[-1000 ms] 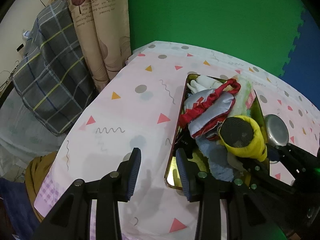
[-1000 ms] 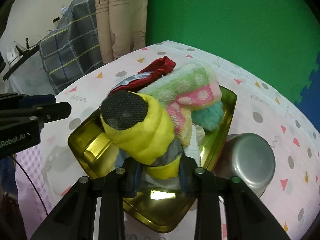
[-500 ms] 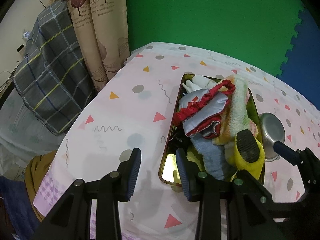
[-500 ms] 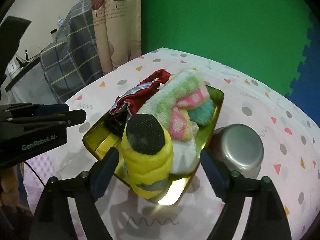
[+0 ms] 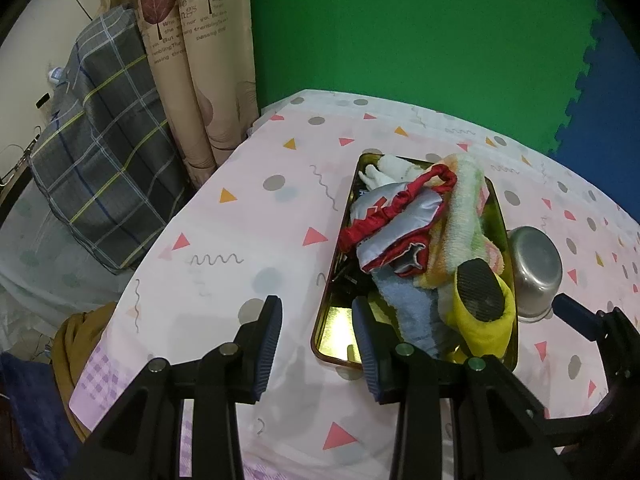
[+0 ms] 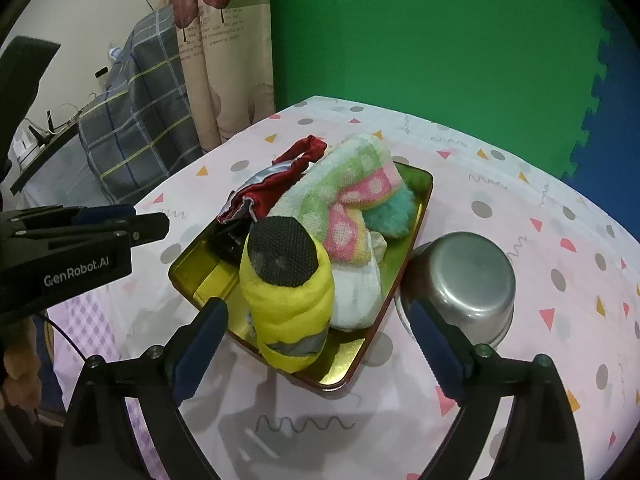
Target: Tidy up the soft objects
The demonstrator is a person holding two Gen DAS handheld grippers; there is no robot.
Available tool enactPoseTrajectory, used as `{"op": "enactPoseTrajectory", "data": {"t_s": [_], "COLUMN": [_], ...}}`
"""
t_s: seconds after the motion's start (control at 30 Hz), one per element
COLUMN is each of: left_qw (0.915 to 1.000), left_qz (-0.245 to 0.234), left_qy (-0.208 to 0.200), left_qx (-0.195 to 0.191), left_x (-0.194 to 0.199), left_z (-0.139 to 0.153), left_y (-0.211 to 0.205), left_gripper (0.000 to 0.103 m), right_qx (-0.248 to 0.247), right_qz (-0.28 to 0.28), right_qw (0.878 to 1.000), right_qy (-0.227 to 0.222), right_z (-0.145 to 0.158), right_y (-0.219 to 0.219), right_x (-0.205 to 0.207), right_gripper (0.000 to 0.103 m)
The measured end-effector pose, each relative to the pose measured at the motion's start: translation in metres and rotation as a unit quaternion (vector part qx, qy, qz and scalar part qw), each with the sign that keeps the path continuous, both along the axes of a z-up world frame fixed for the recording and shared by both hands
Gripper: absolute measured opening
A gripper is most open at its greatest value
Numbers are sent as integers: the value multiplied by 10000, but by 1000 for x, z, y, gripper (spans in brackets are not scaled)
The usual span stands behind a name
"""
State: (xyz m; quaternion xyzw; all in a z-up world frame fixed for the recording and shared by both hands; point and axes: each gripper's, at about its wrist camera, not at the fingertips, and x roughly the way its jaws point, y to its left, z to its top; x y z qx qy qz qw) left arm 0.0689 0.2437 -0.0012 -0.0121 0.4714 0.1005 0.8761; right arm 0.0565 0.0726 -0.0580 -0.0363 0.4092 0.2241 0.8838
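A gold tray (image 6: 192, 276) (image 5: 336, 332) on the table holds a heap of soft things: a red and silver cloth (image 6: 276, 184) (image 5: 396, 216), a green and pink towel (image 6: 348, 184) (image 5: 464, 208), a teal fluffy piece (image 6: 390, 212) and a light blue cloth (image 5: 408, 304). A yellow soft shoe (image 6: 288, 304) (image 5: 484, 312) with a dark mesh sole stands on end at the tray's near end. My right gripper (image 6: 316, 312) has its jaws opening; the shoe stands between them and the pads are clear of it. My left gripper (image 5: 316, 312) hangs open over the tray's near left corner, holding nothing.
An upturned steel bowl (image 6: 460, 280) (image 5: 534, 268) sits against the tray's right side. The pink patterned tablecloth (image 5: 248, 216) spreads to the left of the tray. Beyond the table's left edge are a plaid cushion (image 5: 100, 160) and a curtain (image 5: 200, 60).
My right gripper has let go of the yellow shoe, spread its jaws wide and drawn back. The shoe now stands in the tray. My left gripper has stayed put.
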Motion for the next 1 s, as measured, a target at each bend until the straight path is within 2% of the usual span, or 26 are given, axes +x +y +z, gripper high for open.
{"op": "enactPoseTrajectory", "data": {"t_s": [1.0], "left_qw": [10000], "left_qz": [-59], "left_qy": [-2], "left_qx": [25], "left_x": [0], "left_z": [5], "left_y": [-10], "left_gripper": [37], "right_qx": [-35], "right_qz": [54], "right_qw": [9999], "right_qy": [92], "right_z": [-3], "right_y": [0], "right_x": [-4], "right_gripper": [93]}}
